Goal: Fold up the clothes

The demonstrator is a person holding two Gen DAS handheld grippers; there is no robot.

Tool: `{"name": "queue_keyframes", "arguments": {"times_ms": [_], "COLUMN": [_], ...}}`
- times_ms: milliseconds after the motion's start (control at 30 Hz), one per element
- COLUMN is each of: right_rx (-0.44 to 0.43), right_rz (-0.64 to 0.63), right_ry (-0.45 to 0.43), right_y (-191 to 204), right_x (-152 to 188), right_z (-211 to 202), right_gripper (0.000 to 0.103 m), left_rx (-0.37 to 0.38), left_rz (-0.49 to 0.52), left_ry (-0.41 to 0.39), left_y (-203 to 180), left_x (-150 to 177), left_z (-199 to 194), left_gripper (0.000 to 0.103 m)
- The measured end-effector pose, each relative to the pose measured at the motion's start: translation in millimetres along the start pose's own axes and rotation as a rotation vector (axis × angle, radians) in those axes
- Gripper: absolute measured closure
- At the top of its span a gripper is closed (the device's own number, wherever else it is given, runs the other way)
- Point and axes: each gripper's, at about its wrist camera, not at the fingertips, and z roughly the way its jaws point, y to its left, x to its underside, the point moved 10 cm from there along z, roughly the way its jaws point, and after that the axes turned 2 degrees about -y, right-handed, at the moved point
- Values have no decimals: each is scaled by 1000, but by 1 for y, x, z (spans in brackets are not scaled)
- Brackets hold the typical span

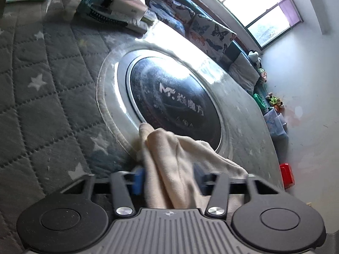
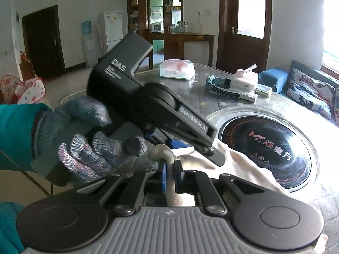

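A soft cream cotton garment (image 1: 169,158) bunches in thick creases between the left gripper (image 1: 169,180), which pinches it; the right gripper (image 2: 172,175) clamps its rolled edge.

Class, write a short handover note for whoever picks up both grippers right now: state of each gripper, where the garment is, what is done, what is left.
Left gripper: cream garment bunched between its blue pads, which appear to press on it.
Right gripper: shut on a thin edge of the same garment, beside the left one, which a gloved hand holds.
Garment: trails from both grippers over the quilted table cover and the near rim of the round glass hob.
Done: both grips taken; no neat fold visible yet.
Left: spread it flat, fold it and set it down clear of the tissue pack.
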Motion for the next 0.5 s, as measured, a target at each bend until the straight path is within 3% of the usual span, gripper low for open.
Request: {"name": "queue_keyframes", "arguments": {"times_ms": [100, 267, 500], "right_rx": [-12, 5, 246], "right_rz": [5, 61, 237], "right_ry": [3, -6, -22], "right_y": [2, -13, -95], "right_x": [4, 10, 40], "right_z": [1, -16, -60], "right_gripper": [96, 90, 90], "left_rx": [-2, -13, -16], "left_rz": [-2, 36, 54], "left_ry": [5, -8, -9], "left_y": [2, 0, -1], "left_x": [2, 3, 4], "left_z": [3, 2, 2], "left_gripper": [84, 85, 85]}}
